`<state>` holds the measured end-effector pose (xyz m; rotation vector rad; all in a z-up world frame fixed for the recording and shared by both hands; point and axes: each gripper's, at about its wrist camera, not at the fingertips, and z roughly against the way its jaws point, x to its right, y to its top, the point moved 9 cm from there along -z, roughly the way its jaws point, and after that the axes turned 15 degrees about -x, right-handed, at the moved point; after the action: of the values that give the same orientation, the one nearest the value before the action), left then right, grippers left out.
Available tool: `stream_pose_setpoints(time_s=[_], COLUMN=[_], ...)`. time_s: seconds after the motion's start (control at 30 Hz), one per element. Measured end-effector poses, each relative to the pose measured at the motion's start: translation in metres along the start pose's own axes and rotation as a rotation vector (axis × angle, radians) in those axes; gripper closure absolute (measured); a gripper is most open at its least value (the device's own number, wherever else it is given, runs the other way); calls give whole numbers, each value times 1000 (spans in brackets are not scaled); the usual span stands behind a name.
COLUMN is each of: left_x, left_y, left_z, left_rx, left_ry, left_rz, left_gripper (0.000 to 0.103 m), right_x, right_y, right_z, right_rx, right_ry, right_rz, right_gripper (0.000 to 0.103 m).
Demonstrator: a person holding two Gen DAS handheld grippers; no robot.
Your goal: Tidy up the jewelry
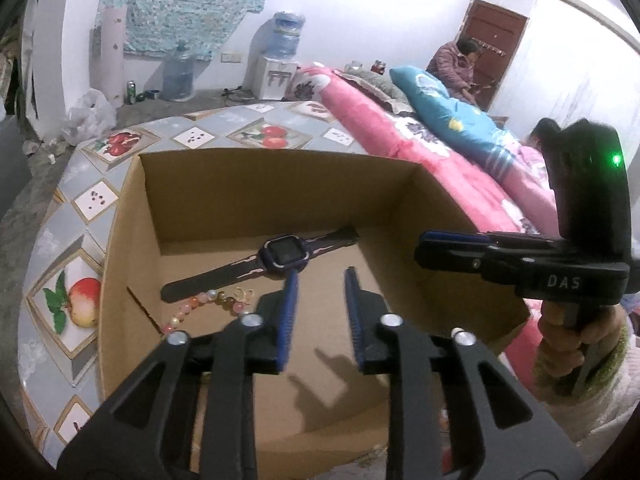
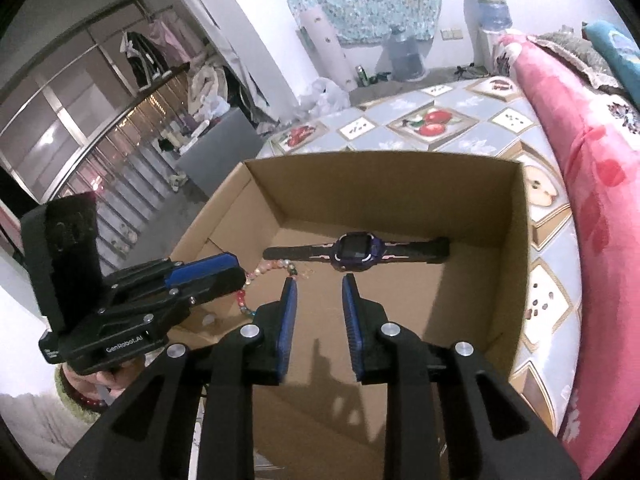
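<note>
An open cardboard box [image 1: 280,184] [image 2: 384,188] stands on the table. On its floor lies a purple smartwatch [image 1: 284,254] [image 2: 354,250] with its dark strap stretched flat. Left of the watch is a bracelet of pink and orange beads [image 1: 192,306] [image 2: 276,267]. My left gripper [image 1: 322,280] hangs over the box floor just short of the watch, jaws a little apart with nothing between them. My right gripper [image 2: 319,286] hovers in the same way near the watch, open and holding nothing. Each gripper shows side-on in the other's view, the right gripper [image 1: 430,246] and the left gripper [image 2: 224,268].
The box rests on a round table with a fruit-patterned cloth [image 1: 80,216] [image 2: 436,120]. A pink quilt [image 1: 400,140] [image 2: 580,152] lies along the table's right side. A person [image 1: 456,64] sits by a brown door at the back. Water bottles [image 1: 178,72] stand on the floor.
</note>
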<state>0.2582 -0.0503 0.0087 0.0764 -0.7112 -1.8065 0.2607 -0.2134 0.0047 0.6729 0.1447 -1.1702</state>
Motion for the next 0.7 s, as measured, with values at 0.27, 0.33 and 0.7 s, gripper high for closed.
stream_pose_setpoints(time_s=[0.27,0.33,0.7], left_x=[3,1,19], left_y=[-3,-4,-95], left_z=[30,37,100], left_rx=[49,57,168], left_ry=[-152,-146,-68], left_rz=[62,77,-40], left_gripper=[49,48,48], right_x=[-5,-6,-51], right_y=[-14,-18,-106], right_z=[34,40,67], right_rx=[72,86,177], right_ry=[37,39,130], right_rz=[-12,-13,120], right_gripper=[77,77,77])
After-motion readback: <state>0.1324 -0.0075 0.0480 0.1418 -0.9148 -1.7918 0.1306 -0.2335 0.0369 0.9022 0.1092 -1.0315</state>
